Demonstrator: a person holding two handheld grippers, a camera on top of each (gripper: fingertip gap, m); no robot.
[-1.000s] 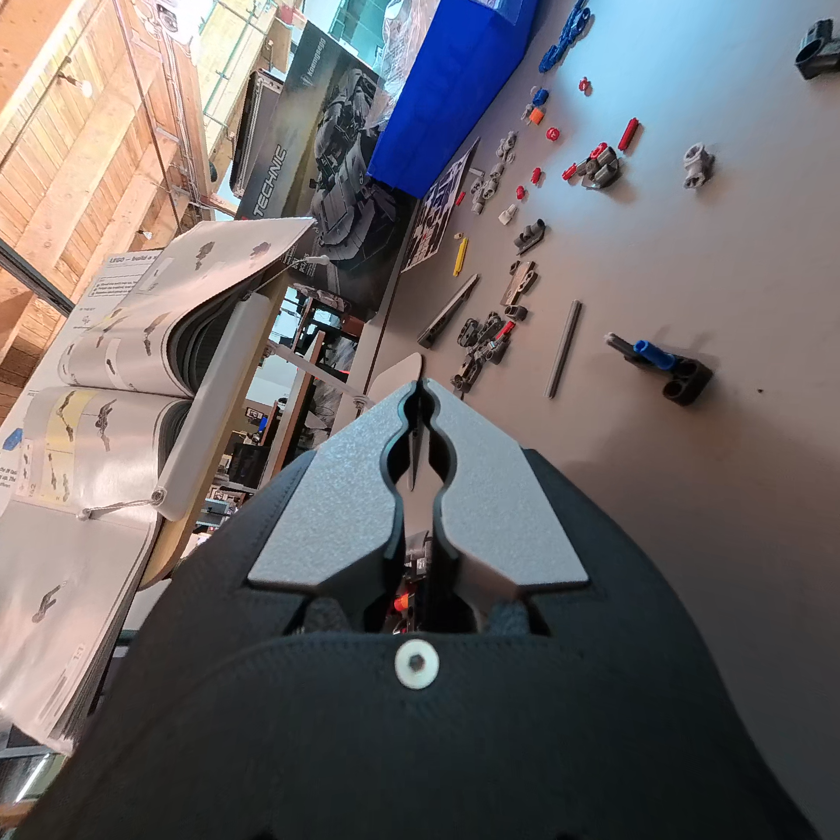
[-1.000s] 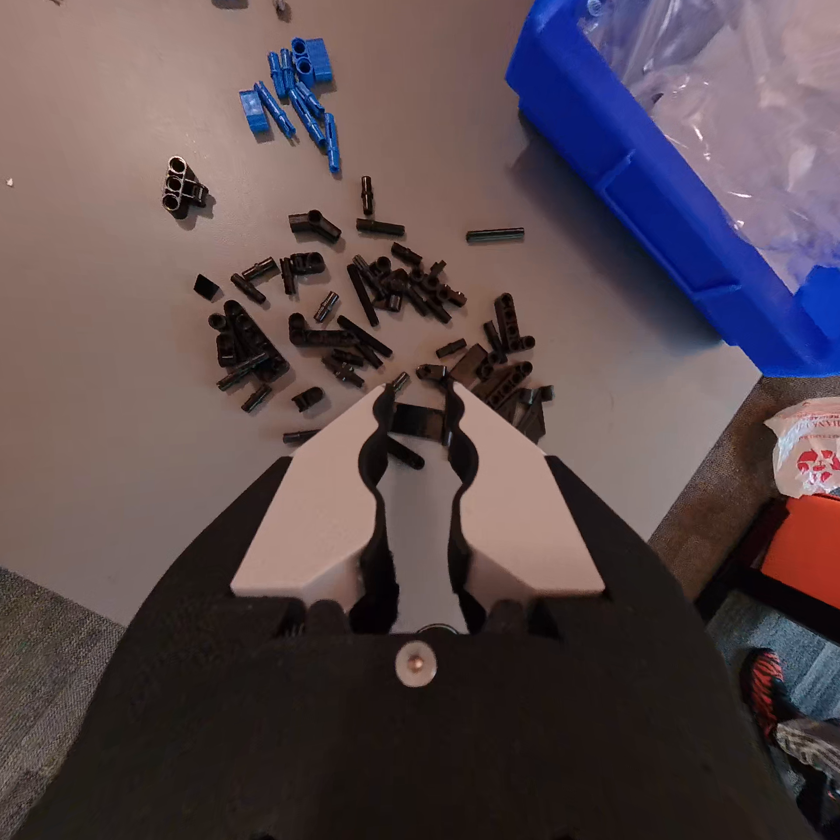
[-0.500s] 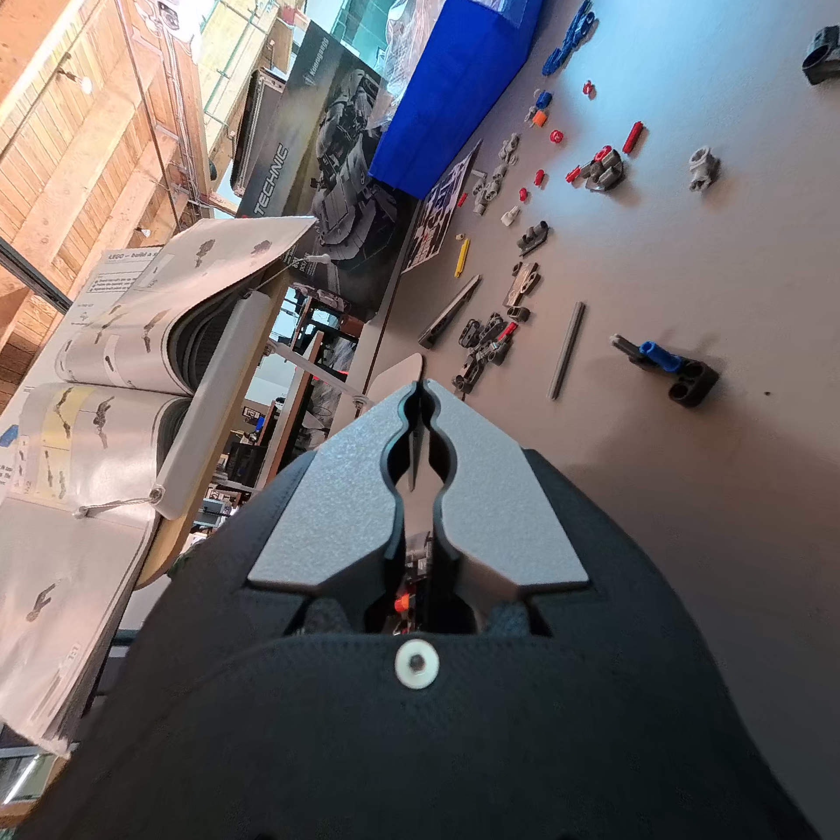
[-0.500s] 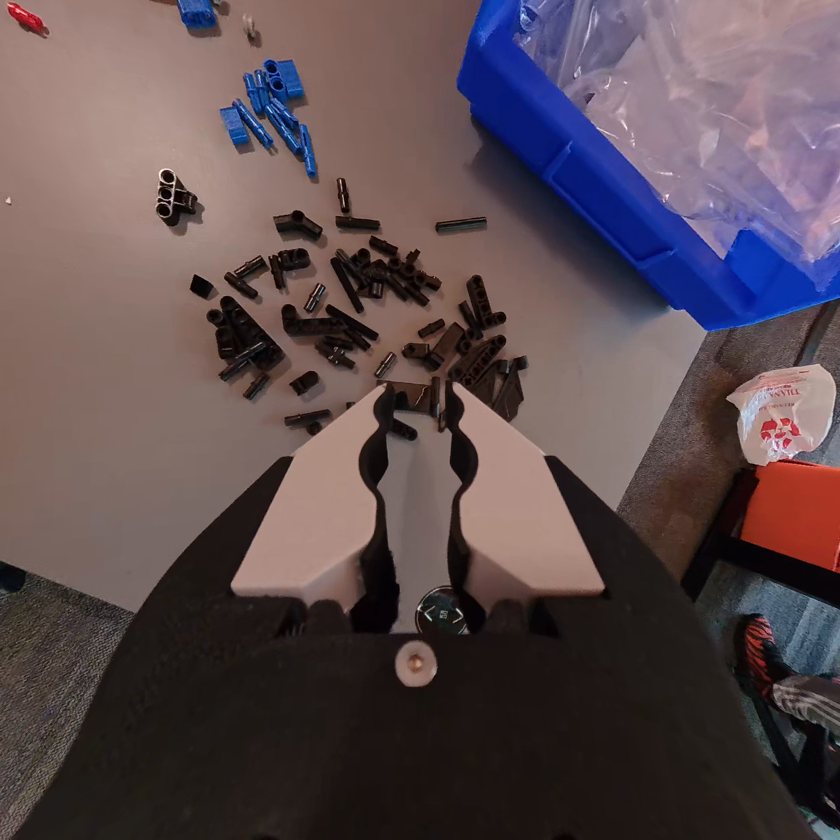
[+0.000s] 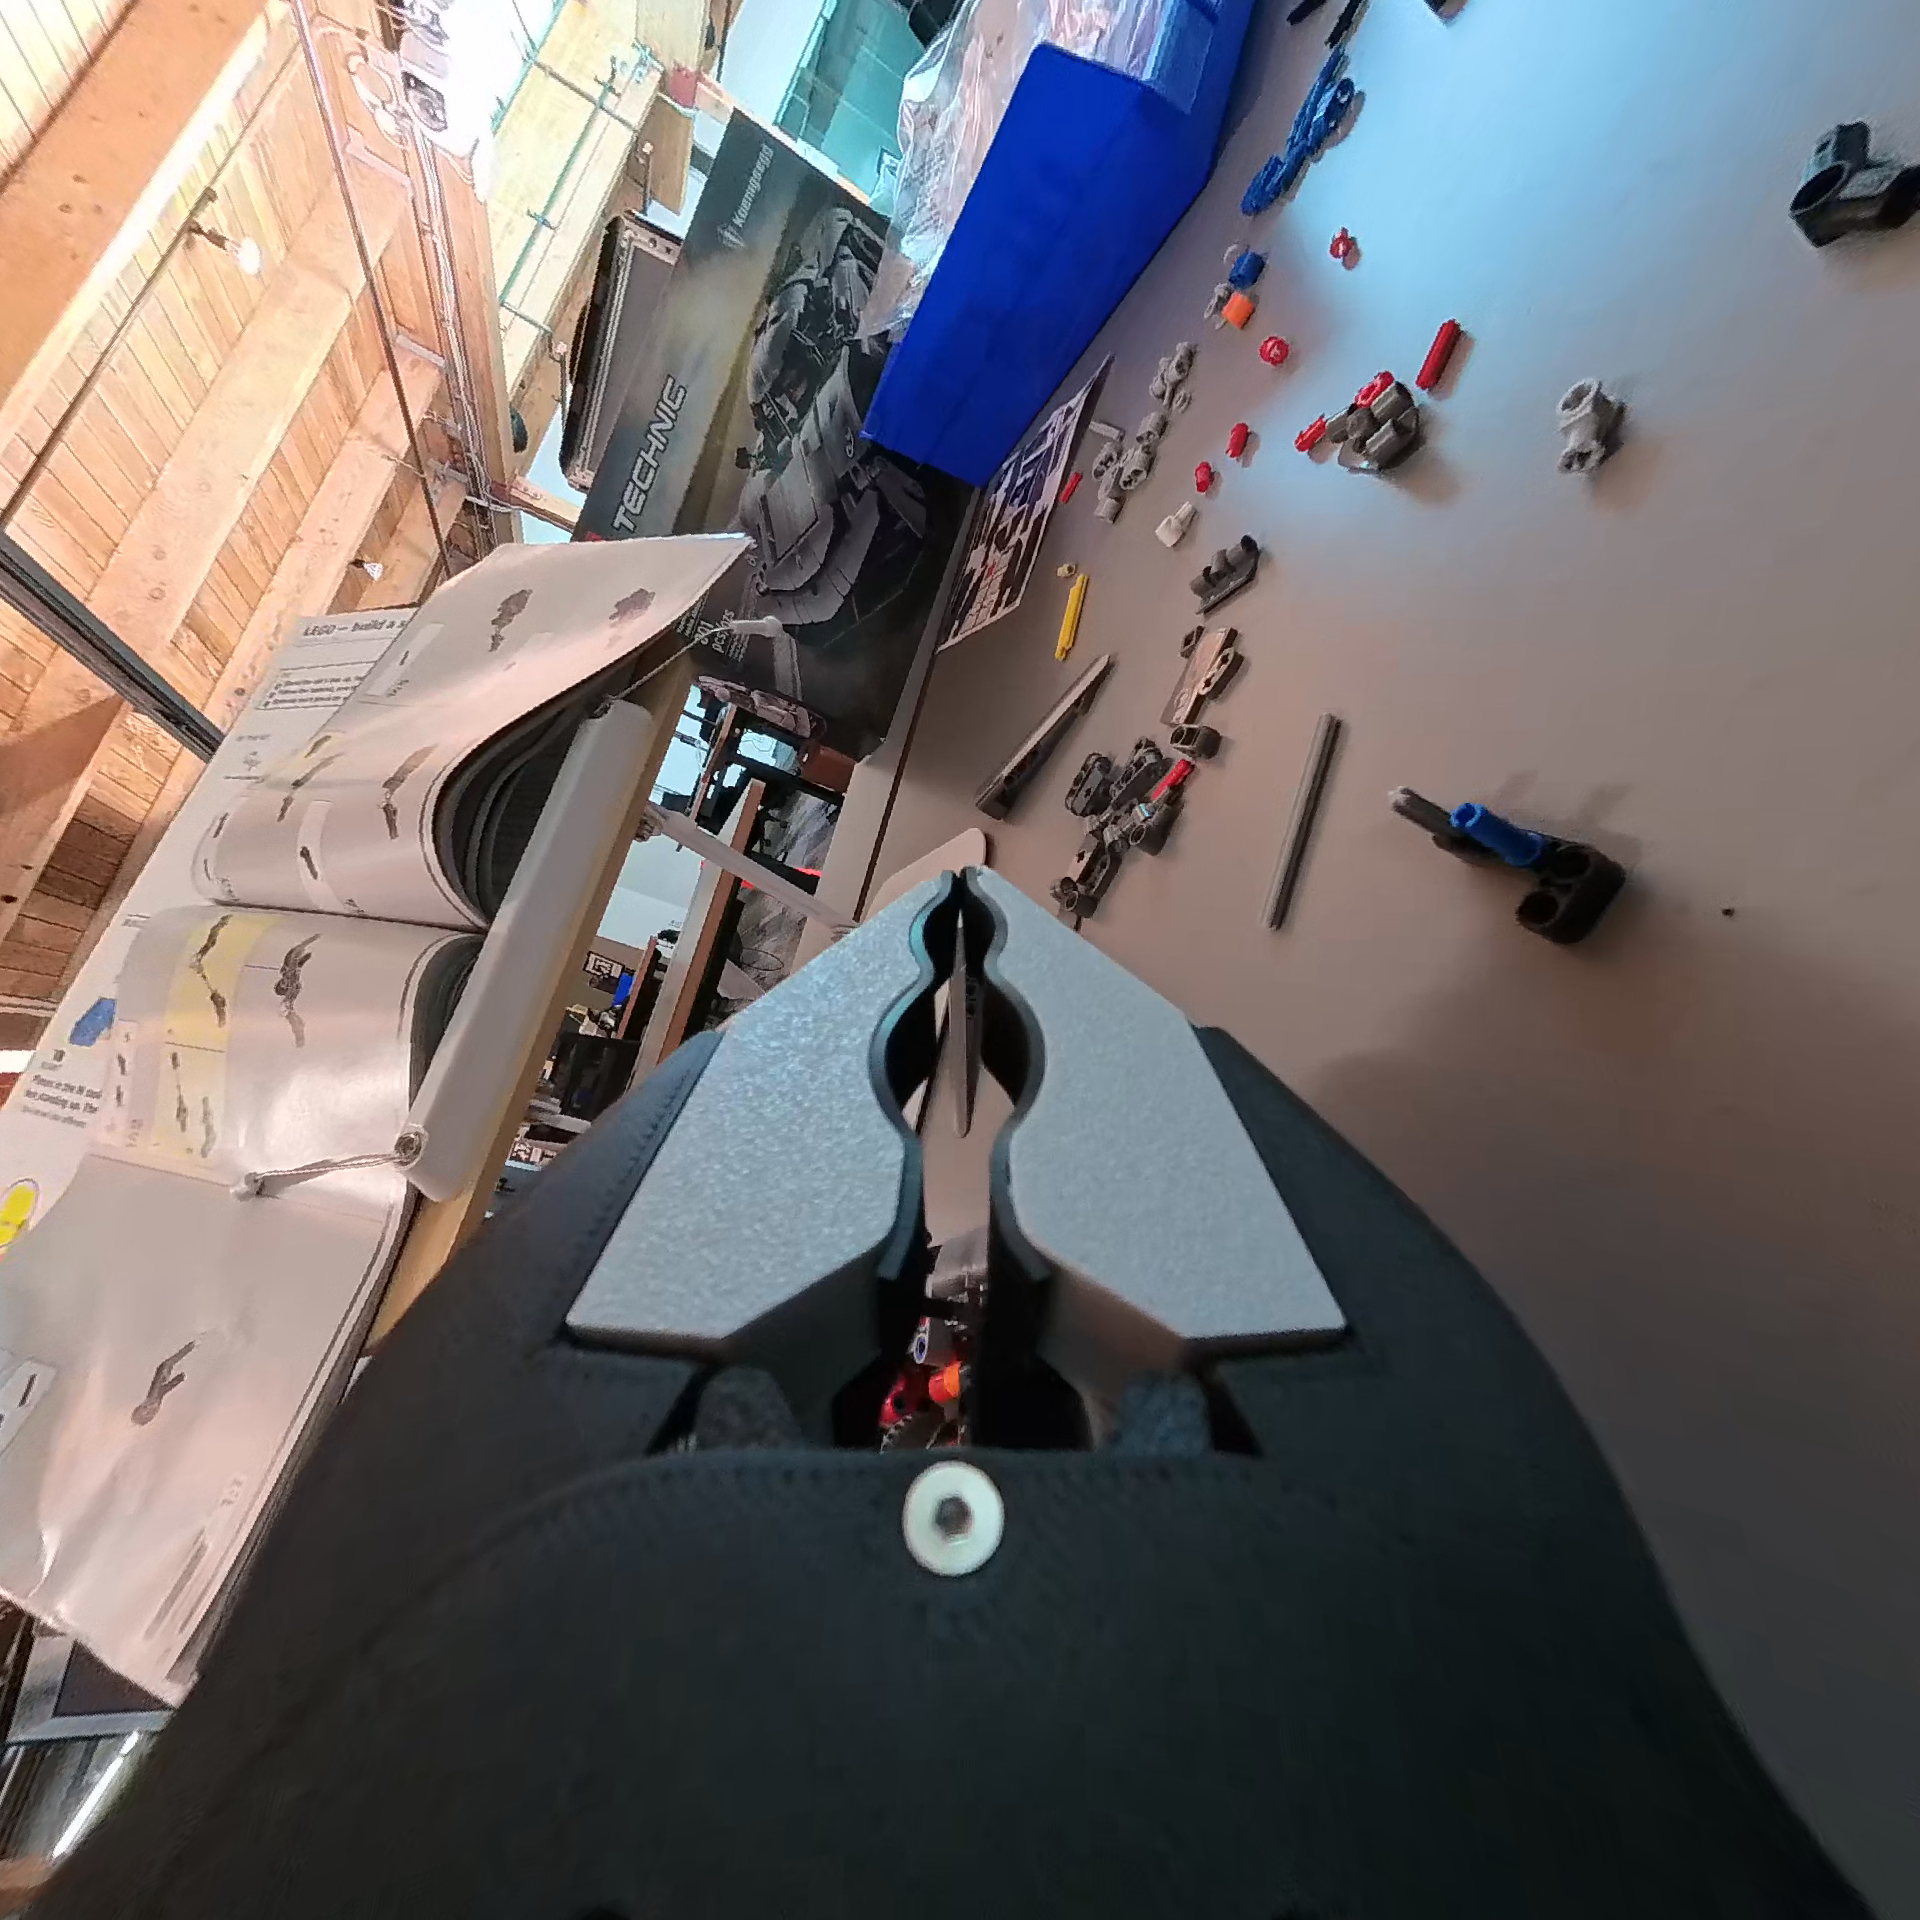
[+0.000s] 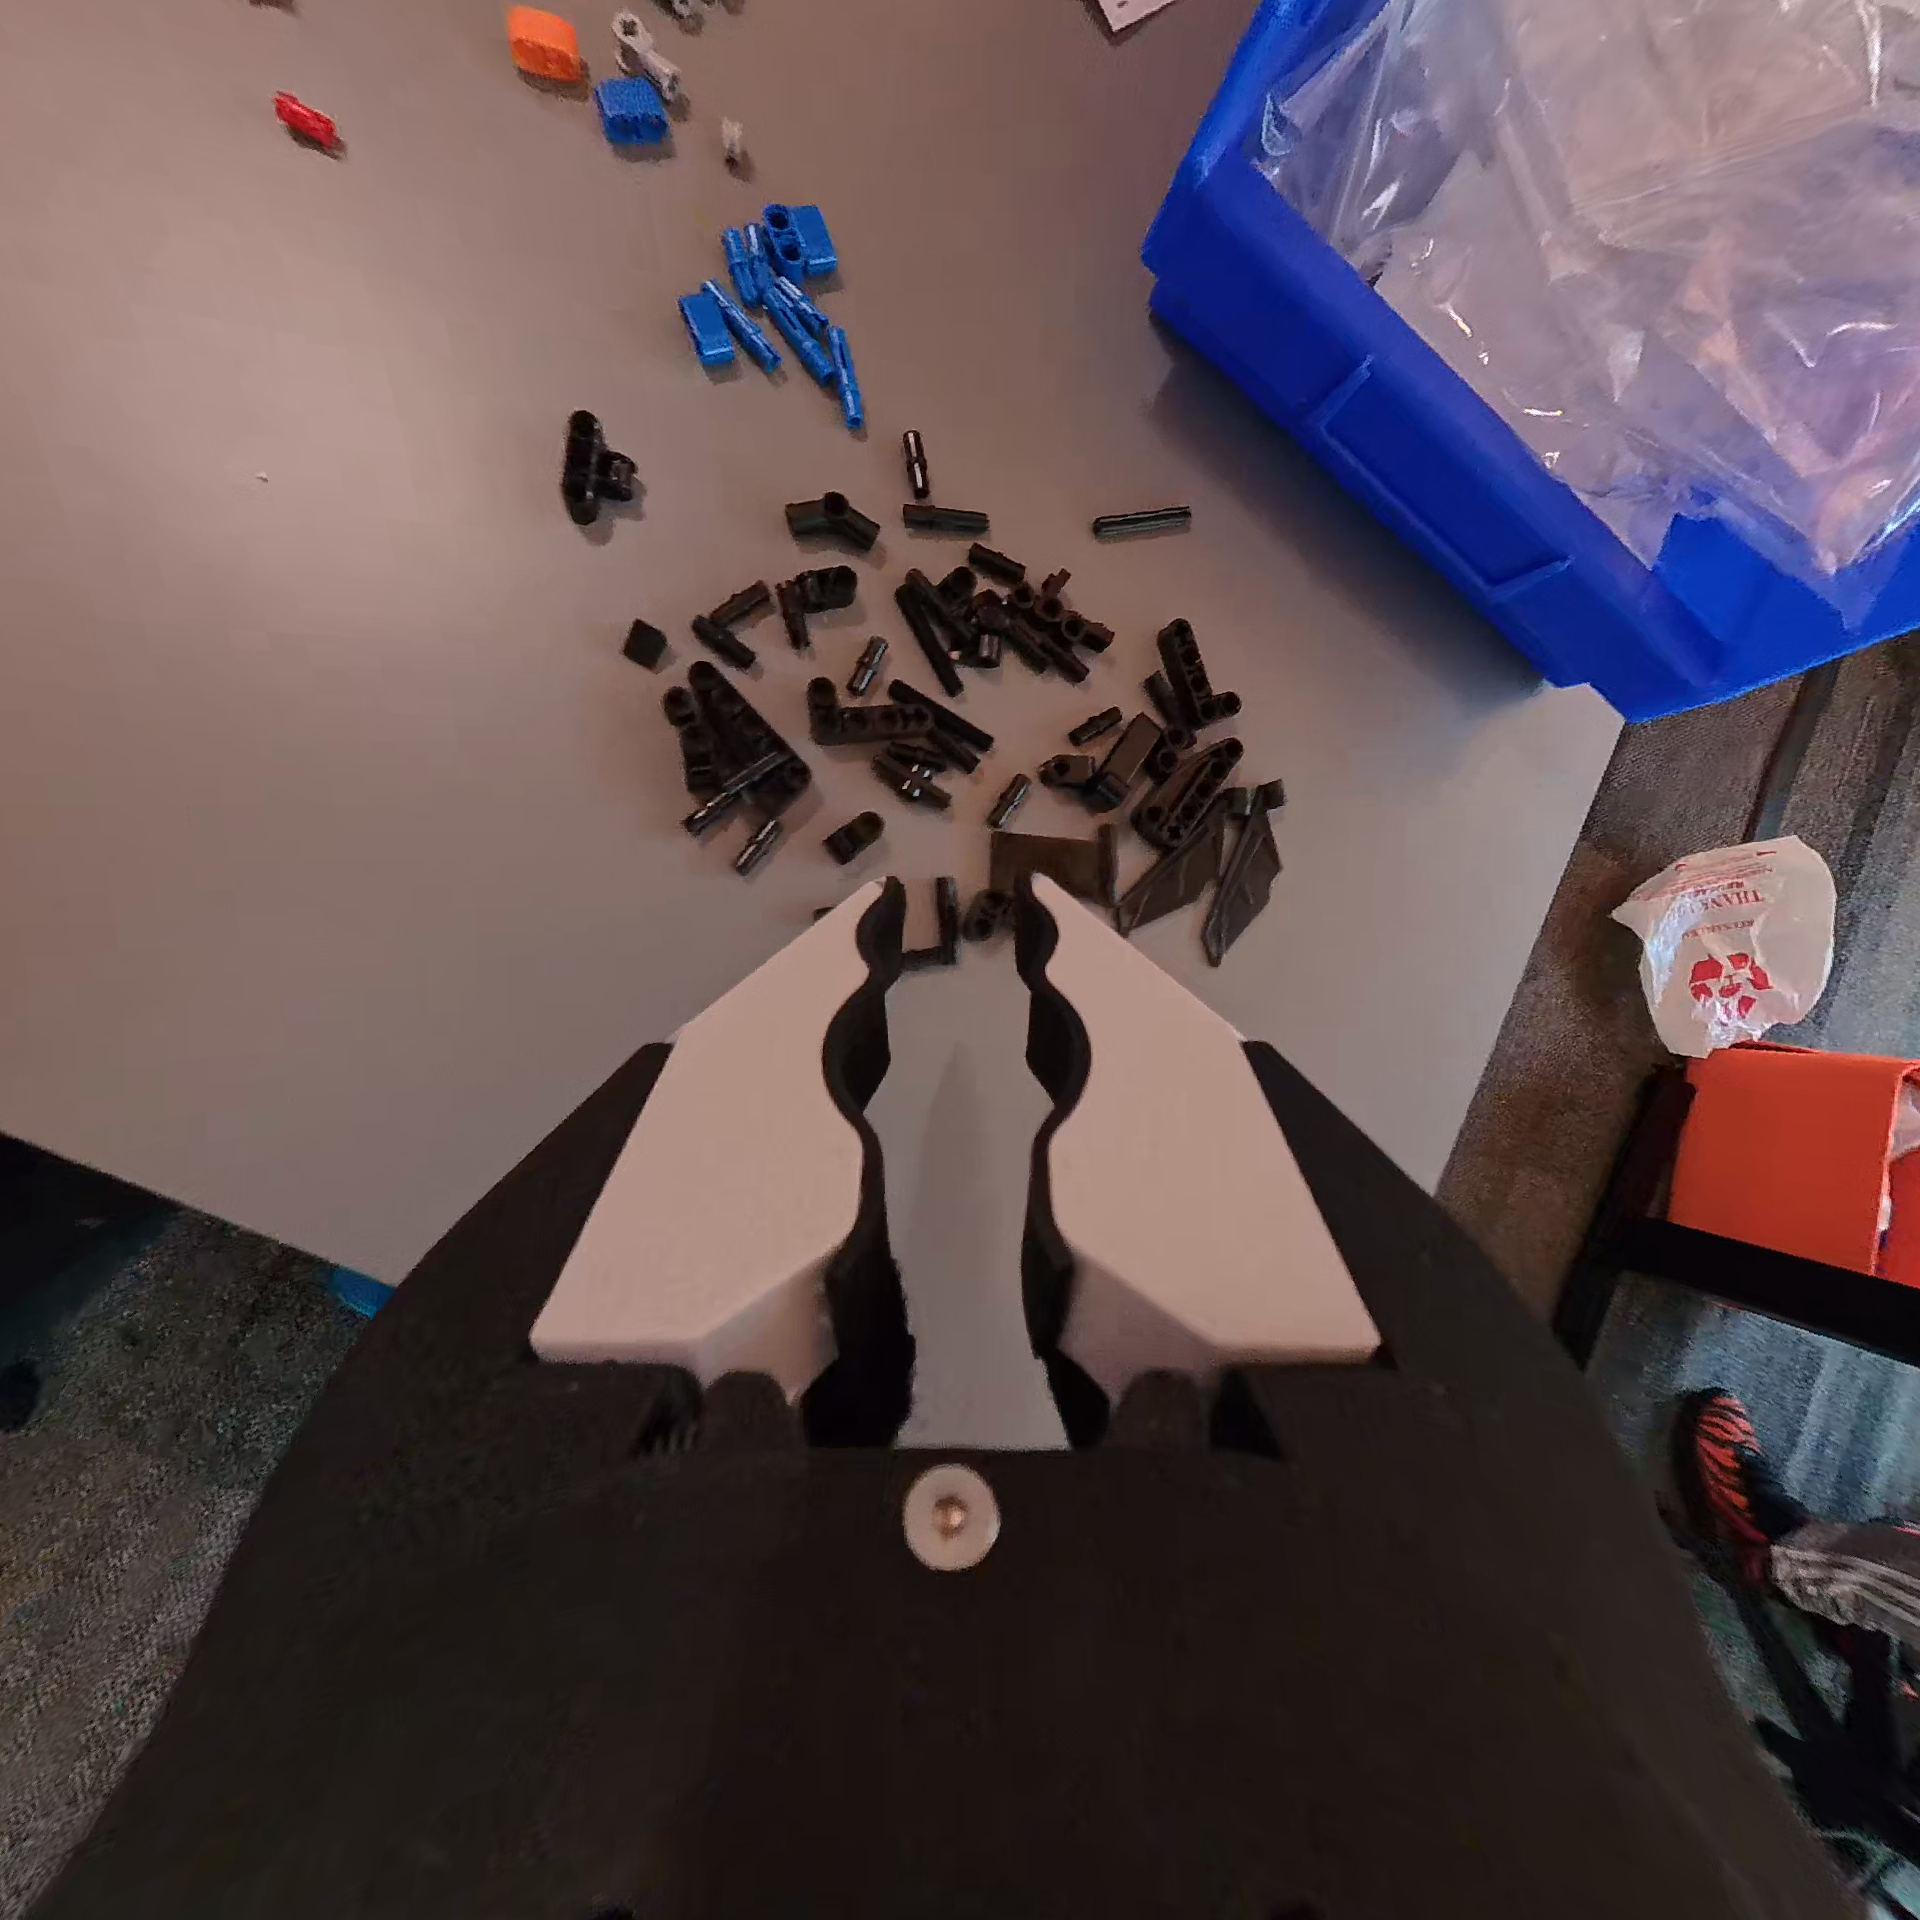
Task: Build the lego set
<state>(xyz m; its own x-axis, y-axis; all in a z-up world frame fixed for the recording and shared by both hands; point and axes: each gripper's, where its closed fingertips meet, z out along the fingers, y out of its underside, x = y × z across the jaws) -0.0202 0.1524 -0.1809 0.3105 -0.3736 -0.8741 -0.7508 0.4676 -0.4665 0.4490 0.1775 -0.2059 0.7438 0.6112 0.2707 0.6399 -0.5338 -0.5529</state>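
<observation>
Fingers of the right gripper [image 6: 956, 914] stand narrowly parted and empty over the near edge of the black-parts pile [image 6: 935, 707] on the table [image 6: 312, 623], a small L-shaped piece [image 6: 930, 940] between them, while the left gripper [image 5: 961, 883] is closed, well clear.

Blue bin [image 6: 1455, 457] and instruction book [image 5: 208, 1039] cut off by frame edges

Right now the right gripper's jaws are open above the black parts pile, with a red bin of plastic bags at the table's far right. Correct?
One thing is wrong: the bin is blue, not red. The right wrist view shows it holding clear plastic bags, with the right gripper open over the near edge of the black parts pile.
</observation>
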